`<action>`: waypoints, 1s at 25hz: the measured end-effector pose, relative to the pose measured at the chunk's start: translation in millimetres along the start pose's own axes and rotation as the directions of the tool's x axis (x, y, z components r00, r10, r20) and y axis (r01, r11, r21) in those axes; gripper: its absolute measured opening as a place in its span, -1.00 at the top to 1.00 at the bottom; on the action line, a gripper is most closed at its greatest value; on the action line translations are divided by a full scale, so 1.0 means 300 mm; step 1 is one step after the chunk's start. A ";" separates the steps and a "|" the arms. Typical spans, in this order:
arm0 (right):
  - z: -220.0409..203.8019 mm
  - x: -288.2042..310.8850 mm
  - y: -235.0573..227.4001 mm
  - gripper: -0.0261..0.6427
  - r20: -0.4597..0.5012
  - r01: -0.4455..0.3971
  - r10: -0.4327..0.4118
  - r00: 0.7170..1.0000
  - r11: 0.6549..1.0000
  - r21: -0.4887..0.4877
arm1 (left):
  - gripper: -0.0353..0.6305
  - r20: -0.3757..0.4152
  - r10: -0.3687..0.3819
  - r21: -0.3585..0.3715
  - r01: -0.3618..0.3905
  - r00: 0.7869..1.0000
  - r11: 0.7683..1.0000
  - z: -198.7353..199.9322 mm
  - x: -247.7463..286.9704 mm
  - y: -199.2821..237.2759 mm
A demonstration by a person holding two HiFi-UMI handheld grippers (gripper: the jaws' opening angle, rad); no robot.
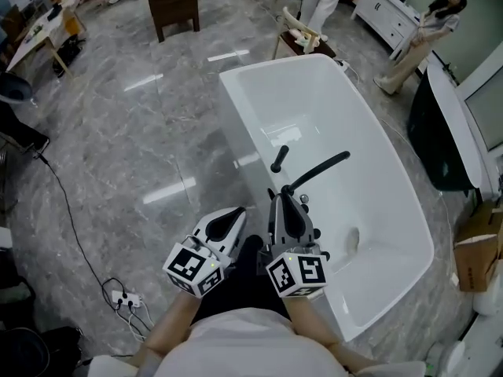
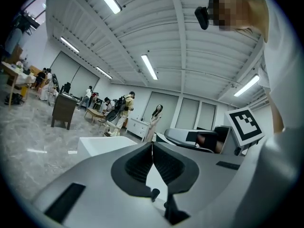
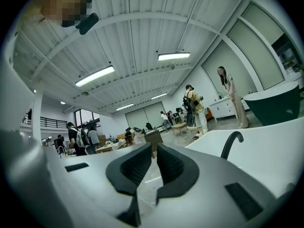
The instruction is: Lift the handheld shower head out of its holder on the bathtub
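Note:
A white bathtub [image 1: 409, 234] fills the middle right of the head view. On its near left rim stand a short black stick-shaped shower head [image 1: 279, 158] and a long curved black spout [image 1: 318, 171]. My right gripper [image 1: 284, 200] is shut and empty, with its tips just short of the spout's base. My left gripper [image 1: 236, 213], also shut and empty, is beside it over the floor outside the tub. In the right gripper view the spout [image 3: 231, 144] arches over the tub rim [image 3: 270, 151], to the right of the shut gripper [image 3: 154, 146]. The left gripper [image 2: 152, 144] points past the tub's corner [image 2: 102, 145].
A black cable and a white power strip [image 1: 126, 298] lie on the marble floor at my left. A dark tub [image 1: 440, 140] and a cardboard box [image 1: 475, 251] stand to the right. A dark wooden cabinet [image 1: 173, 2] and a standing person [image 1: 424, 34] are farther off.

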State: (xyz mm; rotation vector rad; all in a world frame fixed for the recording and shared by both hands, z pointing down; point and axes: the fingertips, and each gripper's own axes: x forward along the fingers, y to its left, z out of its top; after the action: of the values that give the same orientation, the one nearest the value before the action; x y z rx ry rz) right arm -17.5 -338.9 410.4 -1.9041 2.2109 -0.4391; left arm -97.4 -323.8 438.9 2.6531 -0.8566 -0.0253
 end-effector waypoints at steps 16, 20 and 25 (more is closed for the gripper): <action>0.018 0.283 -0.211 0.30 -0.014 0.130 -0.131 0.991 0.991 -0.042 | 0.86 0.011 0.057 -0.053 -0.057 0.998 0.997 0.057 0.275 0.184; -0.054 0.356 -0.299 0.30 -0.035 0.197 -0.199 0.979 0.979 -0.054 | 0.86 -0.010 0.075 -0.049 -0.075 0.997 0.996 0.008 0.374 0.237; -0.162 0.409 -0.371 0.30 -0.083 0.234 -0.237 0.968 0.971 -0.043 | 0.86 -0.034 0.076 -0.070 -0.078 0.997 0.994 -0.082 0.461 0.296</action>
State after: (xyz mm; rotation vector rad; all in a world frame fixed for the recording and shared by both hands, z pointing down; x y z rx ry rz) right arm 50.7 -469.7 500.0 -2.2173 2.0615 -0.5352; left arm -31.5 -461.6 504.3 2.5454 -0.9298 0.0052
